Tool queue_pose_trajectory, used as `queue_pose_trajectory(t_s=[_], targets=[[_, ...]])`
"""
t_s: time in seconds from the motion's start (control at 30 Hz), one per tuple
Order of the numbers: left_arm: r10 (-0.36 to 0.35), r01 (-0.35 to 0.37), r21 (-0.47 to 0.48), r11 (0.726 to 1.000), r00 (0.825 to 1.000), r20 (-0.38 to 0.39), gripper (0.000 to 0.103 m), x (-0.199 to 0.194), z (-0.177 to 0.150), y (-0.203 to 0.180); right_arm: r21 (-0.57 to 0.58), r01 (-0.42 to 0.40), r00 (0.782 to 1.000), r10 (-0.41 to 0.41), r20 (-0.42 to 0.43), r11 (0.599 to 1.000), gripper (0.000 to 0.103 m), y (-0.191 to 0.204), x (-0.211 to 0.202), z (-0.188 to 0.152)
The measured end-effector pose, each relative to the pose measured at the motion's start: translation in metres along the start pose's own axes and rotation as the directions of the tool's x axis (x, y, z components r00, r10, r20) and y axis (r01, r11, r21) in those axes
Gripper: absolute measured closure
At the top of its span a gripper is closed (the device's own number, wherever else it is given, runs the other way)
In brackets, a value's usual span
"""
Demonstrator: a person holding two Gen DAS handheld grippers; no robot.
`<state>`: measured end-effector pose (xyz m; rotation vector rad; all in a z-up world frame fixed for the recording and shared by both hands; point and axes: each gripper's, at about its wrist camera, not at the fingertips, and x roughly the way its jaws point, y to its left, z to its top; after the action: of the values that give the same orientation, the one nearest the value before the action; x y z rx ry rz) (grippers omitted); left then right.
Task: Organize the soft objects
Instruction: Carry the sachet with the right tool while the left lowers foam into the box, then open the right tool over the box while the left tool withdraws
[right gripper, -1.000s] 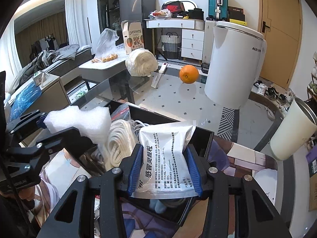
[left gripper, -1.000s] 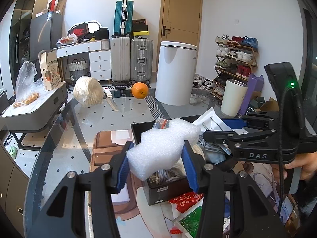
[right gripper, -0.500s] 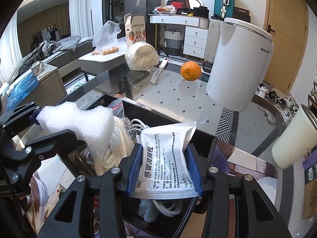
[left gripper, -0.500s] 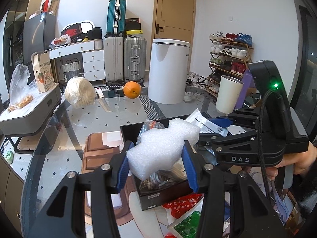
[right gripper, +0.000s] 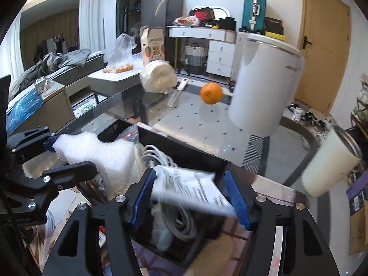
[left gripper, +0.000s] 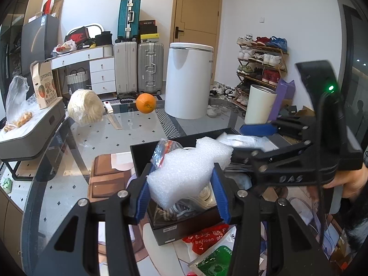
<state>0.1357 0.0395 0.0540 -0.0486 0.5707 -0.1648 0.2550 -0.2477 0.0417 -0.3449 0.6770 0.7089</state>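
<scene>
My left gripper (left gripper: 181, 193) is shut on a white foam block (left gripper: 191, 170) and holds it over the near end of a black box (left gripper: 147, 151). The foam block also shows in the right wrist view (right gripper: 96, 151). My right gripper (right gripper: 191, 195) has its jaws spread wider than the white printed packet (right gripper: 195, 188), which is blurred and tilting down between them over the black box (right gripper: 184, 147). White cords (right gripper: 158, 156) and a clear bag lie coiled inside the box.
An orange (left gripper: 145, 103), a pale rope ball (left gripper: 85, 106) and a knife (left gripper: 112, 117) lie on the glass table (left gripper: 103, 142) beyond the box. Red and green packets (left gripper: 207, 246) lie at the near edge. A white bin (left gripper: 188, 80) stands behind.
My right gripper's jaws have opened and the white packet has slipped loose, tilting down into the box. My left gripper still holds the foam block, shifted slightly right.
</scene>
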Motion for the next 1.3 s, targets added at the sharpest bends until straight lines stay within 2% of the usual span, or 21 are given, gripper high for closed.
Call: queue_pose_trajectory(t_s=[0.1,0.4,0.6,0.67,0.8,0.9,1.0,1.07,1.2,1.3], targets=[[-0.015,0.015,0.007,1.000,1.000,-0.003,0.055,0.002,-0.001,-0.002,0.018,0.000,1.000,-0.001,0.011,1.000,0.033,-0.006,-0.008,-0.004],[-0.041,0.042,0.041,0.998,0.999,-0.022,0.055,0.010,0.000,-0.010,0.040,-0.038,0.999,0.037,0.006,0.999,0.029,-0.013,-0.020,-0.010],[-0.044,0.045,0.034,0.998,0.998,-0.044,0.055,0.019,-0.001,-0.005,0.048,-0.027,0.999,0.026,0.036,0.998,0.029,-0.020,-0.043,-0.020],[-0.044,0.046,0.032,0.998,0.998,-0.050,0.055,0.021,-0.002,-0.004,0.055,-0.013,0.999,0.011,0.034,0.998,0.026,-0.024,-0.046,-0.021],[-0.033,0.036,0.041,0.999,0.997,-0.063,0.054,0.026,-0.003,-0.006,0.066,-0.009,1.000,0.008,0.030,0.998,0.025,-0.027,-0.047,-0.024],[-0.023,0.026,0.038,0.999,0.997,-0.070,0.045,0.028,-0.002,-0.006,0.071,-0.014,0.999,0.012,0.030,0.997,0.025,-0.024,-0.047,-0.027],[-0.046,0.049,0.034,0.998,0.997,-0.070,0.031,0.024,-0.003,-0.006,0.078,-0.020,0.999,0.017,0.036,0.997,0.025,-0.022,-0.048,-0.029],[-0.038,0.040,0.040,0.998,0.997,-0.060,0.021,0.017,-0.004,-0.008,0.087,-0.021,0.999,0.017,0.037,0.996,0.022,-0.020,-0.050,-0.031],[-0.035,0.036,0.020,0.999,0.999,-0.030,0.010,0.000,-0.008,-0.008,0.113,-0.023,0.999,0.018,0.043,0.993,0.019,-0.016,-0.056,-0.040],[-0.007,0.007,-0.013,1.000,1.000,-0.026,0.002,-0.010,-0.014,-0.004,0.129,-0.027,0.998,0.020,0.054,0.991,0.017,-0.012,-0.063,-0.049]])
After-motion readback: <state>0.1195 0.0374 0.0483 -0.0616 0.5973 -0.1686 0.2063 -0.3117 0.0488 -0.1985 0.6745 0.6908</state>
